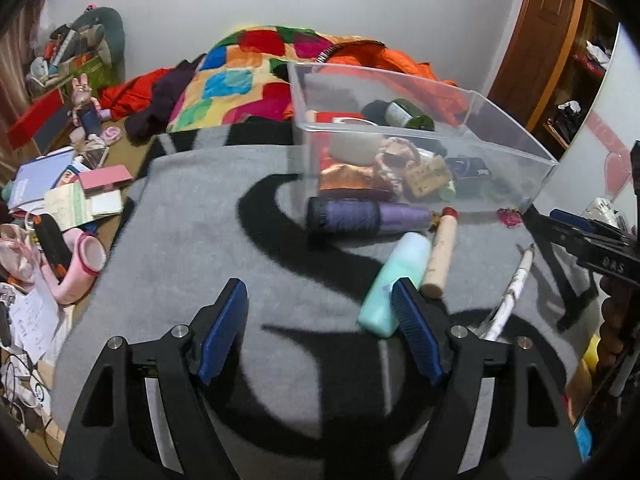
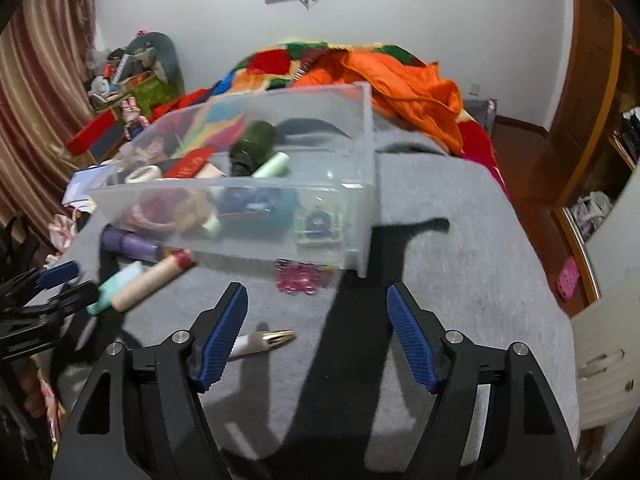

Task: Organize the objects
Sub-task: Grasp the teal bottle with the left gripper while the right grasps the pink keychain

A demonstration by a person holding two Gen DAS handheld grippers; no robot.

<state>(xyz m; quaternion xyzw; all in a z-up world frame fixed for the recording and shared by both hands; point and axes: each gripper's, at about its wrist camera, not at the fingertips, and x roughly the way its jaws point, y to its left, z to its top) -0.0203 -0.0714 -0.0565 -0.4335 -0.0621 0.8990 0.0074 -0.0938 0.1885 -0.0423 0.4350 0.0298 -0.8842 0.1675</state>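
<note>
A clear plastic bin (image 1: 500, 128) (image 2: 362, 152) with several small items in it stands on a grey and black blanket (image 1: 192, 240) (image 2: 460, 260). In front of it lie a purple roller (image 1: 360, 216) (image 2: 128, 242), a mint bottle (image 1: 396, 276) (image 2: 114, 286), a beige tube with a red cap (image 1: 440, 256) (image 2: 148, 280), a white pen with a gold tip (image 1: 512, 292) (image 2: 264, 340) and a pink trinket (image 1: 509, 217) (image 2: 298, 278). My left gripper (image 1: 320, 304) is open and empty, its right finger beside the mint bottle. My right gripper (image 2: 316, 308) is open and empty, just short of the trinket.
A colourful quilt (image 1: 240, 80) and orange cloth (image 2: 412, 80) lie behind the bin. Books, papers and a pink cup (image 1: 84, 264) clutter the floor at the left. A wooden door (image 1: 540, 40) and shelves stand at the right.
</note>
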